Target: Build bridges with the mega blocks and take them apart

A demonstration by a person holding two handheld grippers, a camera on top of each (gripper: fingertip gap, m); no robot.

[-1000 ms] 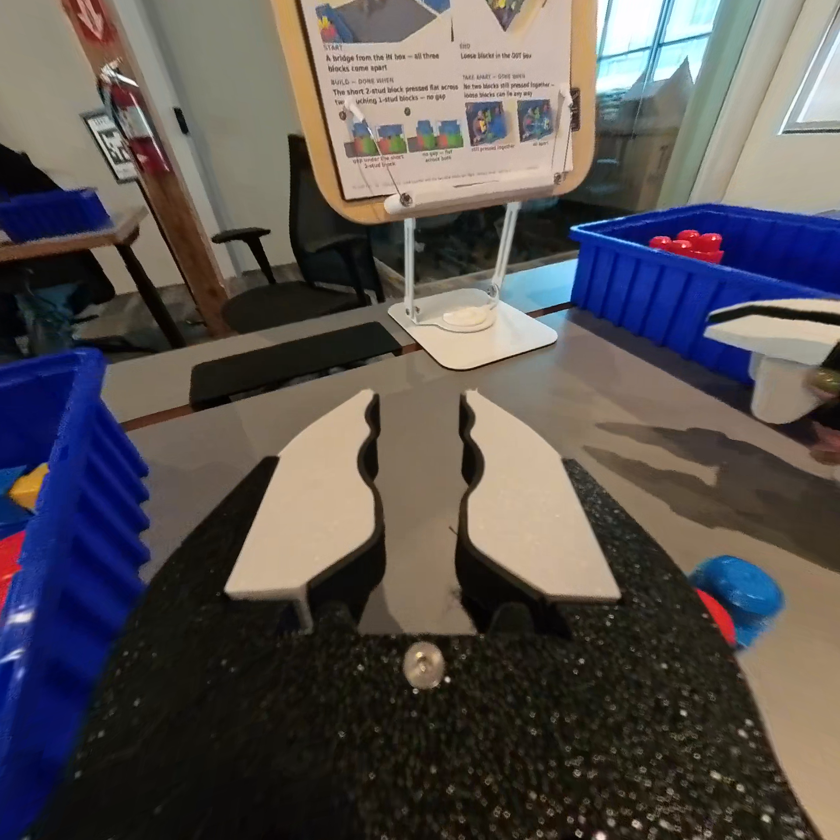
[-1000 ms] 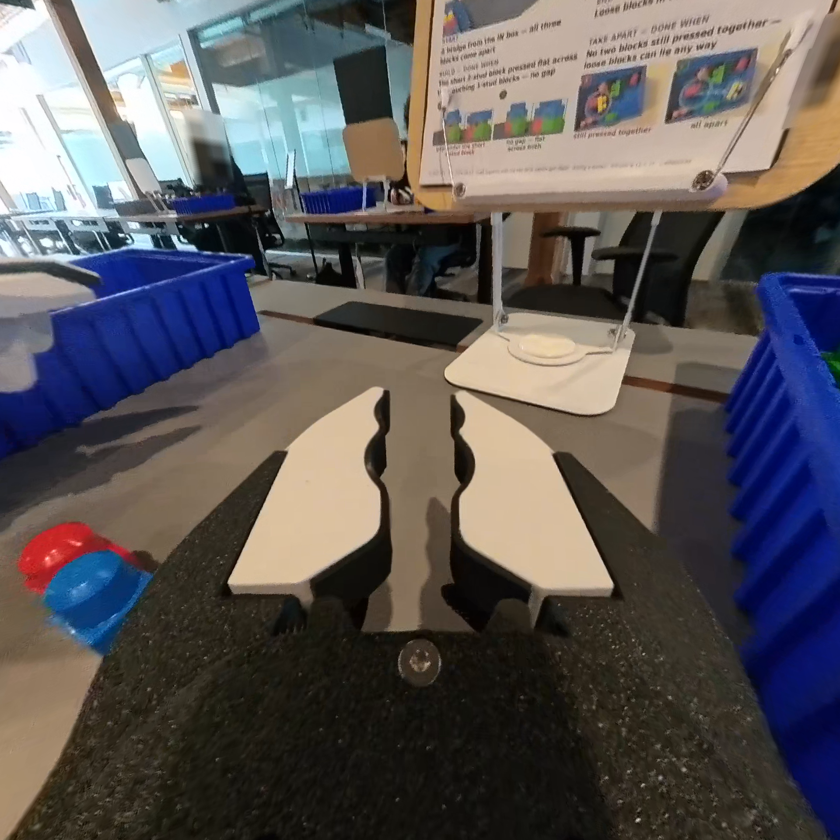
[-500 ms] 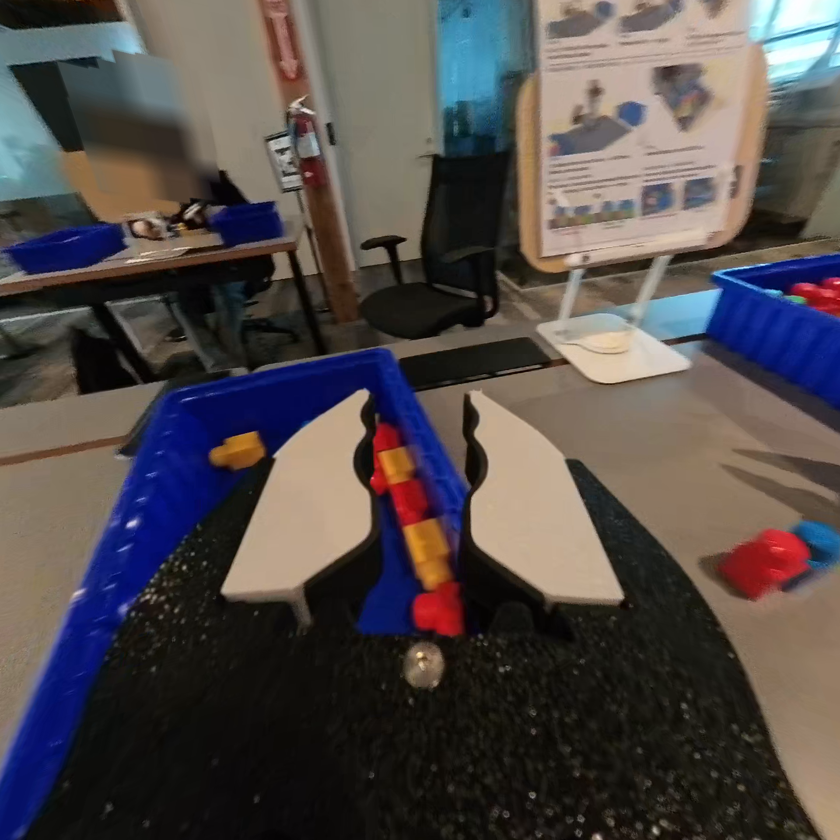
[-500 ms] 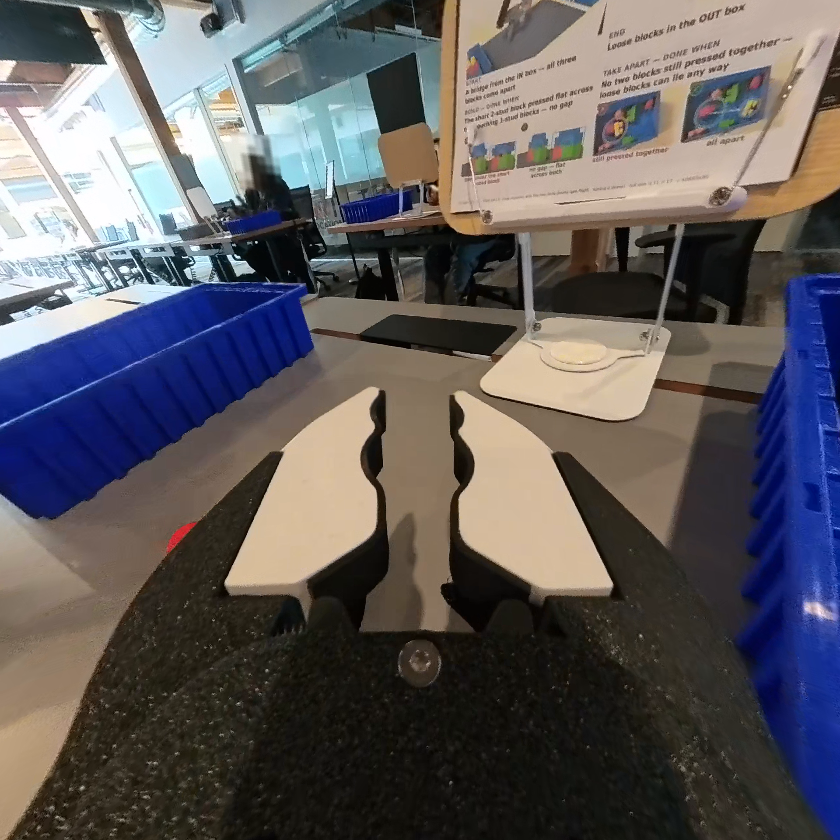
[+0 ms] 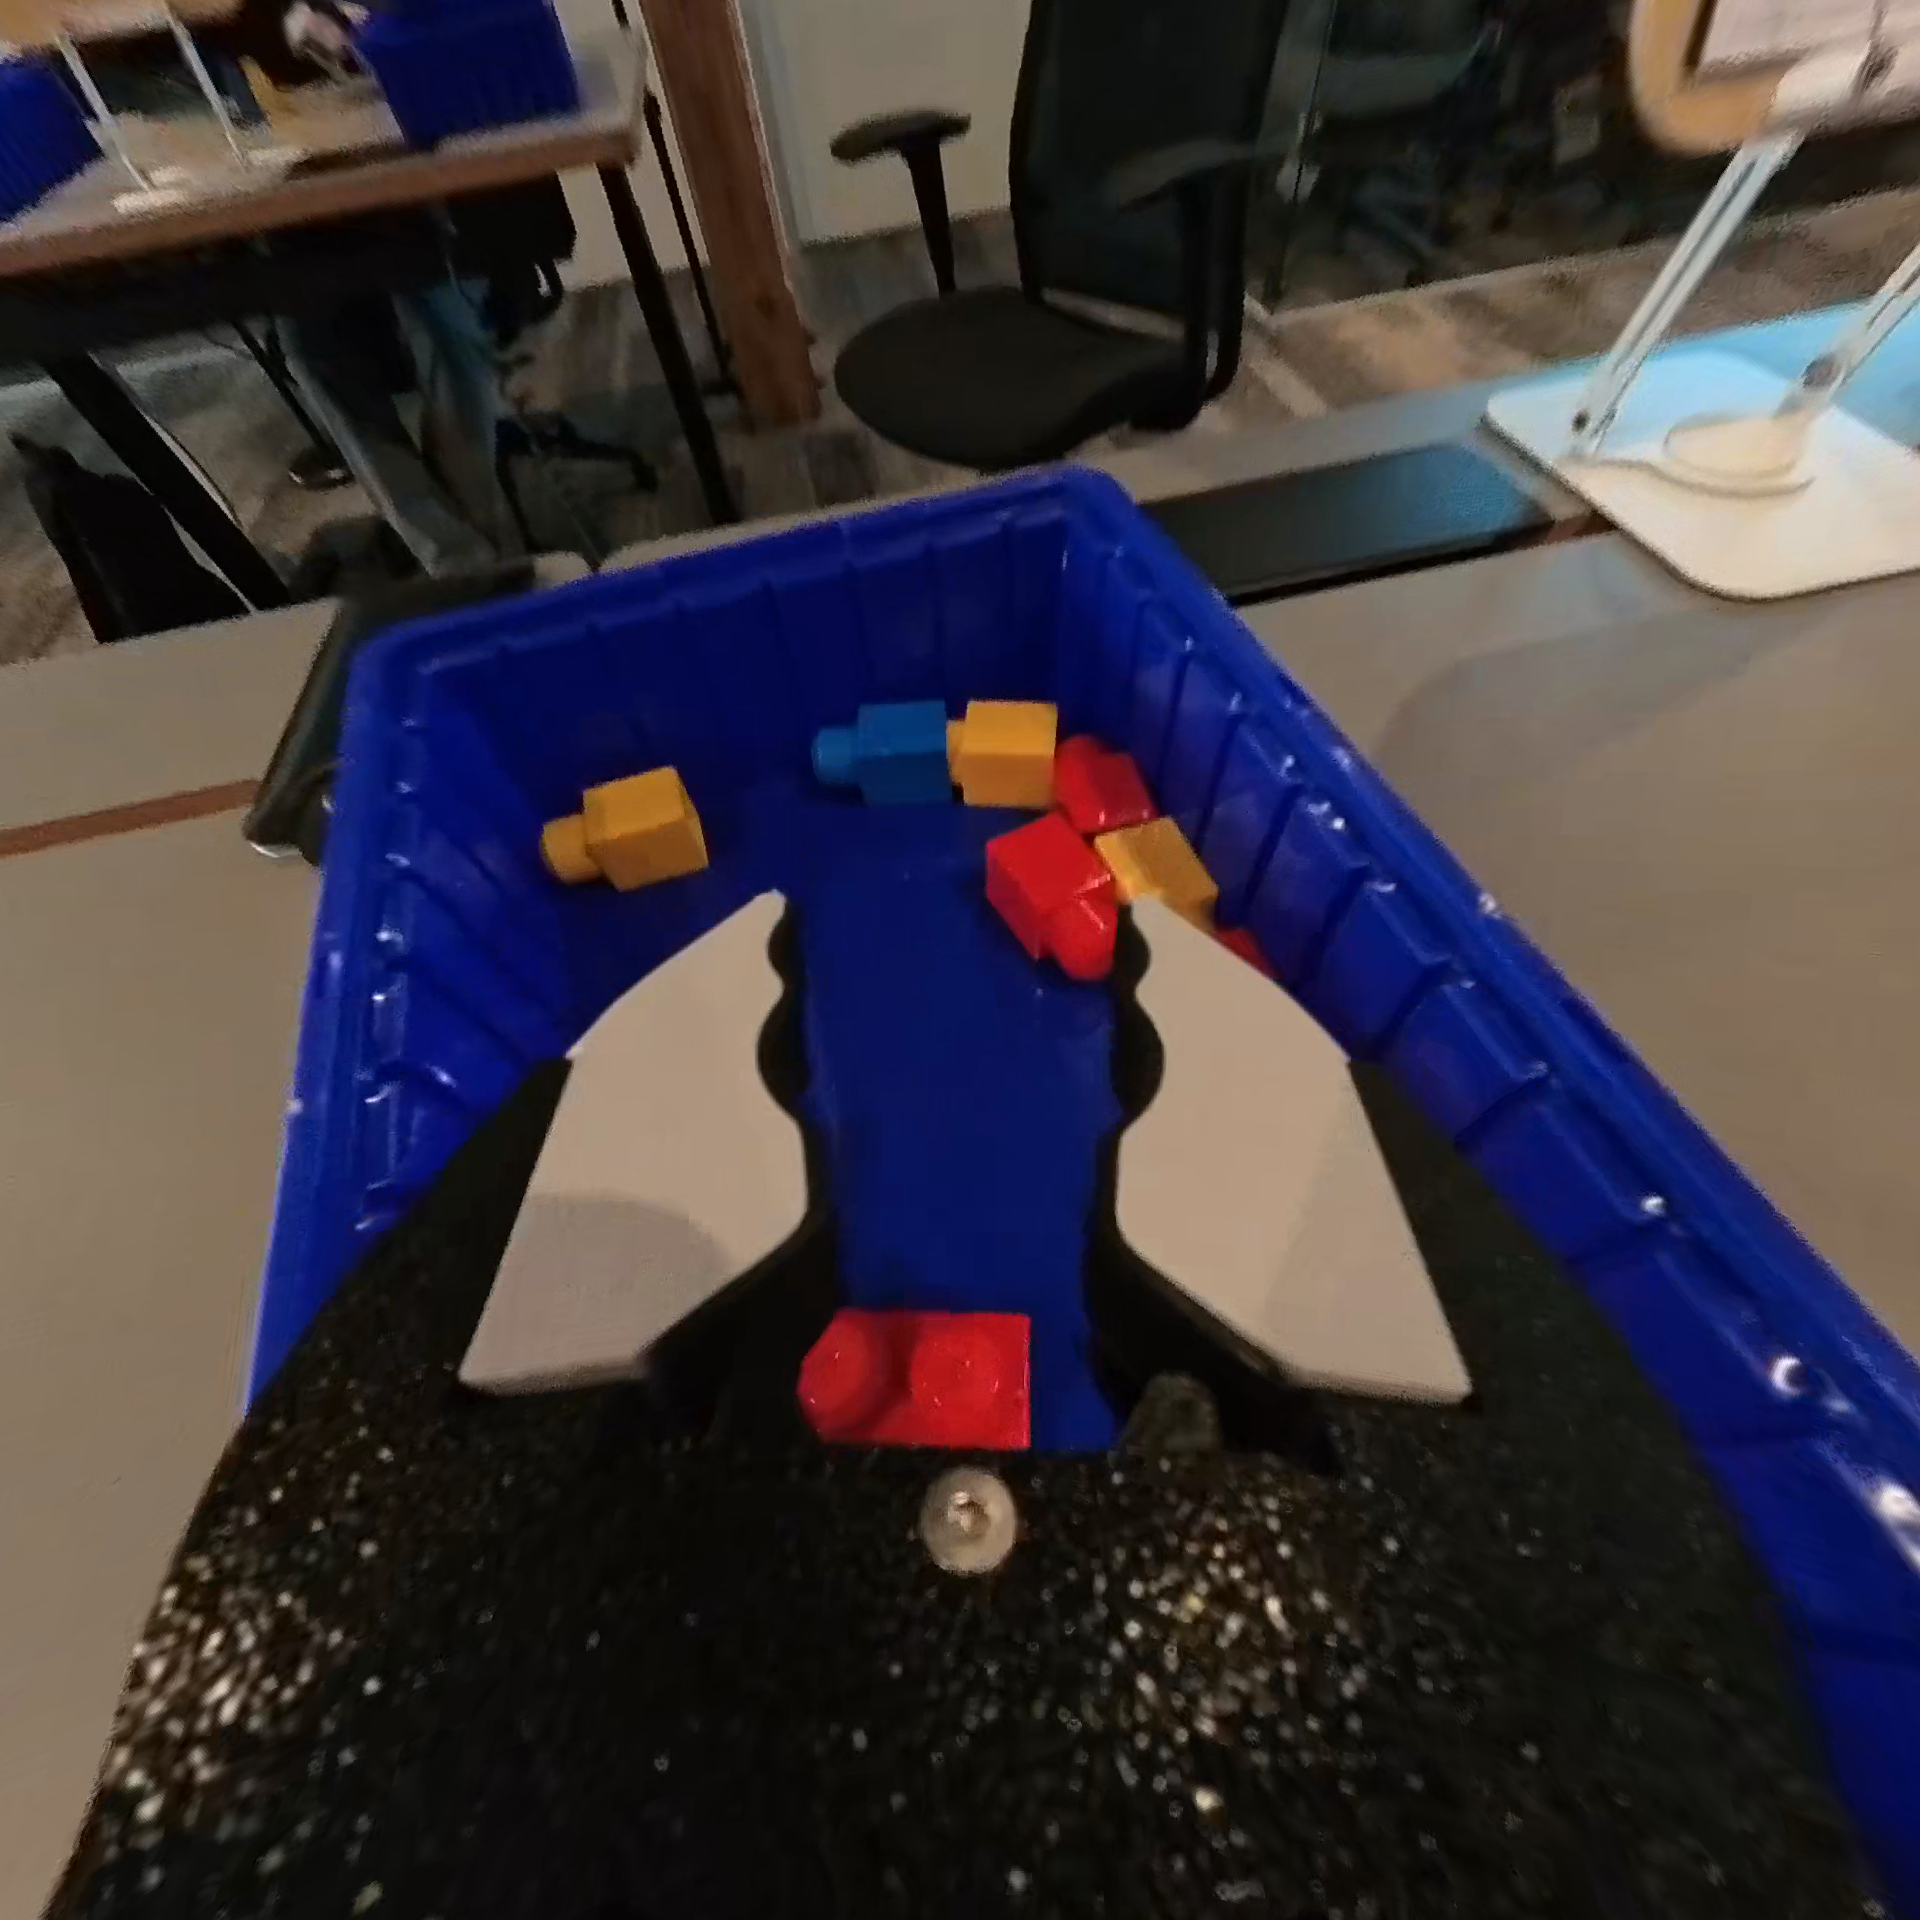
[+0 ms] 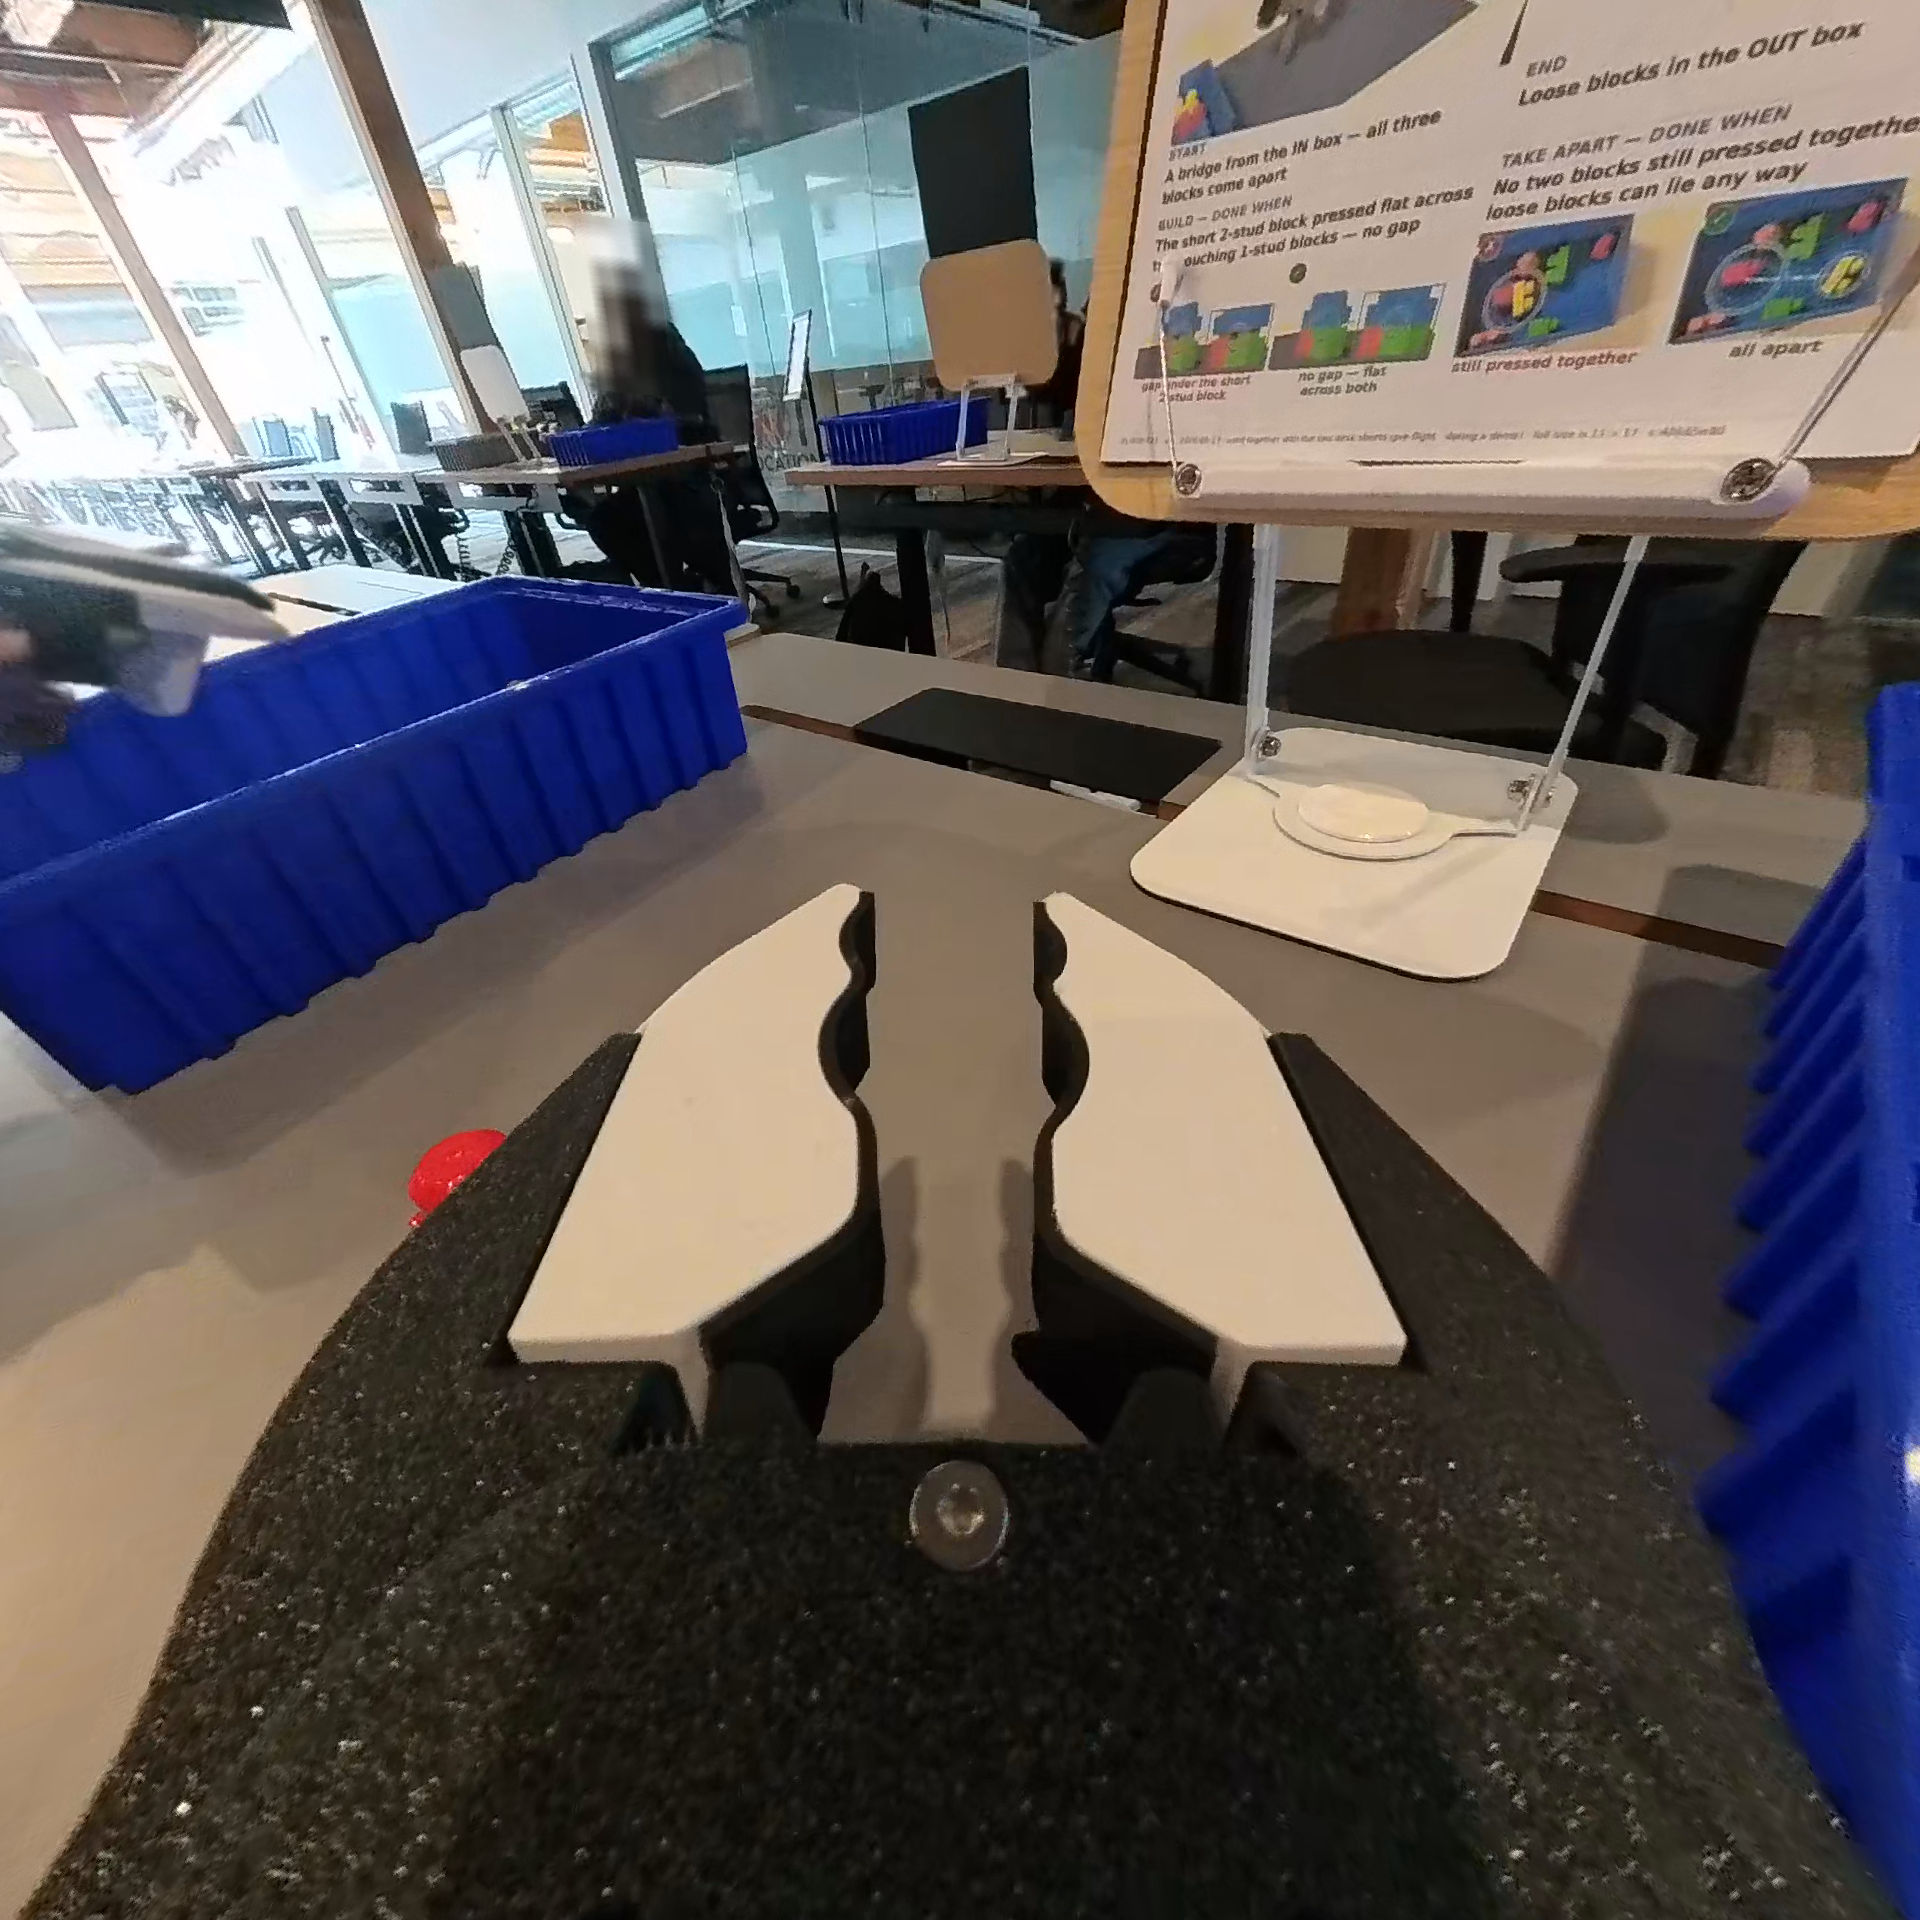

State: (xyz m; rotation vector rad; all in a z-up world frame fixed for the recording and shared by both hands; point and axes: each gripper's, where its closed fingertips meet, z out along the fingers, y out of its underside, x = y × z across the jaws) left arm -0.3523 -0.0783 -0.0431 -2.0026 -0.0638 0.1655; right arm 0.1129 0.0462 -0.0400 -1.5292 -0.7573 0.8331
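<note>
Jaws of our left gripper [image 5: 951,925] are standing apart, hanging empty over the blue bin [image 5: 1351,935] where loose blocks [image 5: 1049,810] are lying; a red two-stud block [image 5: 914,1377] is sitting nearest. Our right gripper [image 6: 951,914] is gaping too, empty above the grey bench [image 6: 935,831].

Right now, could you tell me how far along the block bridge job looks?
Early, I judge. Done: nothing is assembled; the loose red, yellow and blue plastic blocks lie scattered in the blue ribbed plastic bin. In hand: the open left gripper hangs over that bin, a red two-stud block showing below between its fingers; the open right gripper is empty above the grey table. Left: picking, building, dismantling.
</note>
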